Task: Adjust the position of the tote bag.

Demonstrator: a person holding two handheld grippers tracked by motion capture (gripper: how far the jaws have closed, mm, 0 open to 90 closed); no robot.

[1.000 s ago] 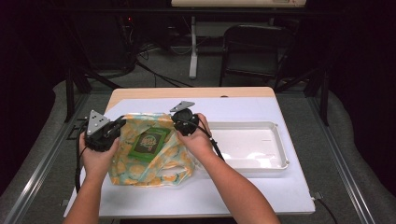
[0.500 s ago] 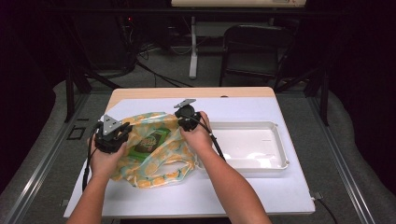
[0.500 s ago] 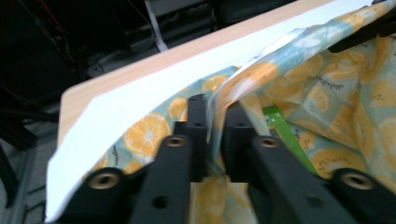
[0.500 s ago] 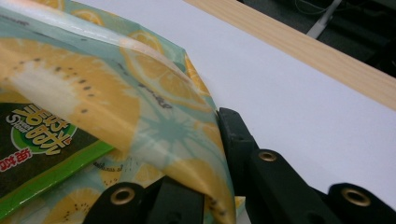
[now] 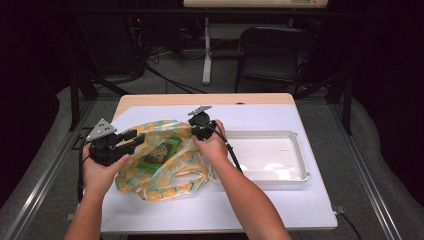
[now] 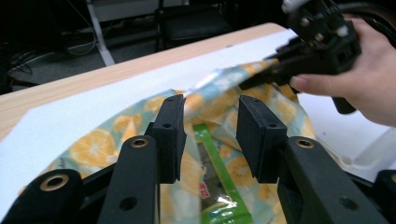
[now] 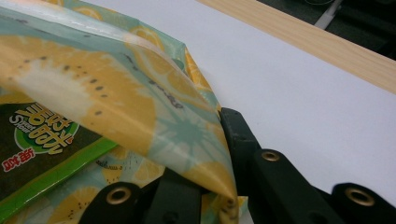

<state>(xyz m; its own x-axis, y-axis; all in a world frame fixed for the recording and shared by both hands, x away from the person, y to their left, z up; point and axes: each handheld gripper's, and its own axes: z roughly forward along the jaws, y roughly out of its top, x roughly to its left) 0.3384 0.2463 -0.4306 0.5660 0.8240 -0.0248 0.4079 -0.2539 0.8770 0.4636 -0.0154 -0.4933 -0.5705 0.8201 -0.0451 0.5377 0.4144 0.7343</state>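
High view shows our translucent lemon-print plastic bag (image 5: pixel 165 165) lying left of the white tray (image 5: pixel 300 172), right gripper (image 5: pixel 200 131) pinching its rim, left gripper (image 5: pixel 131 140) just spread open; next we likely regrip.

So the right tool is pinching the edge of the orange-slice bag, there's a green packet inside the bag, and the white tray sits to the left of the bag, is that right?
Not quite: in the high view the white tray sits to the right of the bag, not the left. The rest holds: the right tool pinches the bag's edge, and the green packet lies inside.
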